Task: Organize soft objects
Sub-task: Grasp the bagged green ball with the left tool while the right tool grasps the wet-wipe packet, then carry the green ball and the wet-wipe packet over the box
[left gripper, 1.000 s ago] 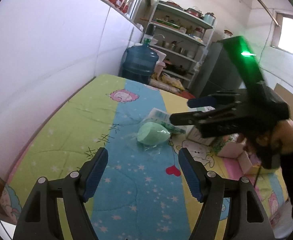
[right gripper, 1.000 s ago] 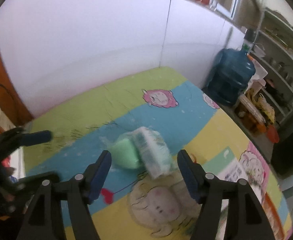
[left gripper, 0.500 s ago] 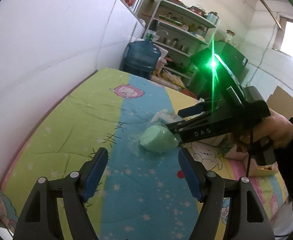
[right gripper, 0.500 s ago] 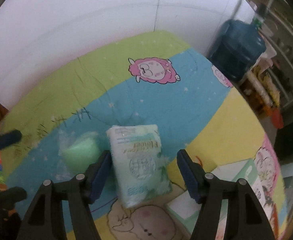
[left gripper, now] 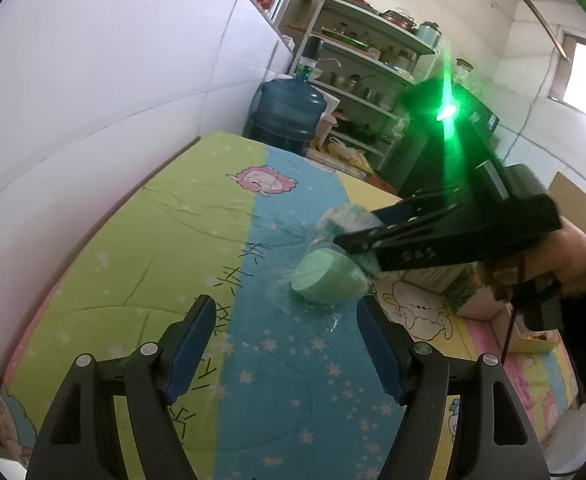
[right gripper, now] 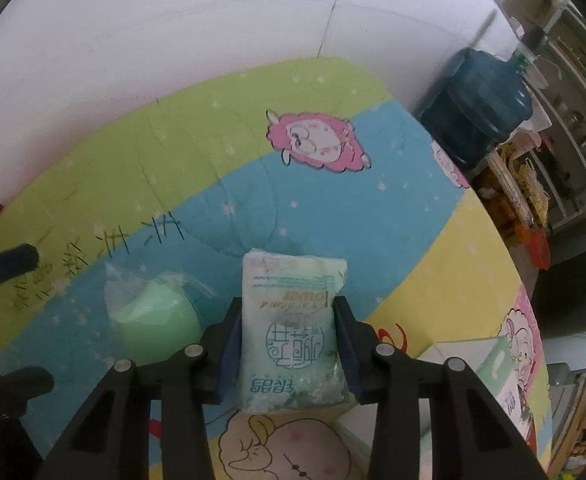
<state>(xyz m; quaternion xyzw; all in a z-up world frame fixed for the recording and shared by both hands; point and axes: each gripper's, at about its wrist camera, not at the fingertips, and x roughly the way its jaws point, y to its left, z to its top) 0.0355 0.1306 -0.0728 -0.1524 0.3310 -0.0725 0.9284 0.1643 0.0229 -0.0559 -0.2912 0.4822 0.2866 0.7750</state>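
A pale green tissue pack lies on the cartoon quilt. My right gripper points steeply down over it, its jaws closing, and both blue pads touch the pack's long sides. Just left of the pack sits a mint-green sponge in clear wrap. In the left wrist view the sponge lies ahead of my left gripper, which hovers open with nothing between its fingers. Beyond the sponge, the right gripper clasps the pack, which it partly hides.
A white wall runs along the quilt's left side. A blue water jug and metal shelves stand past the far end. Green-and-white boxes and a cardboard box lie to the right, by a person's hand.
The right gripper came down over the tissue pack and its fingers narrowed from wide apart onto the pack's sides. The left gripper stayed open and nearly still.
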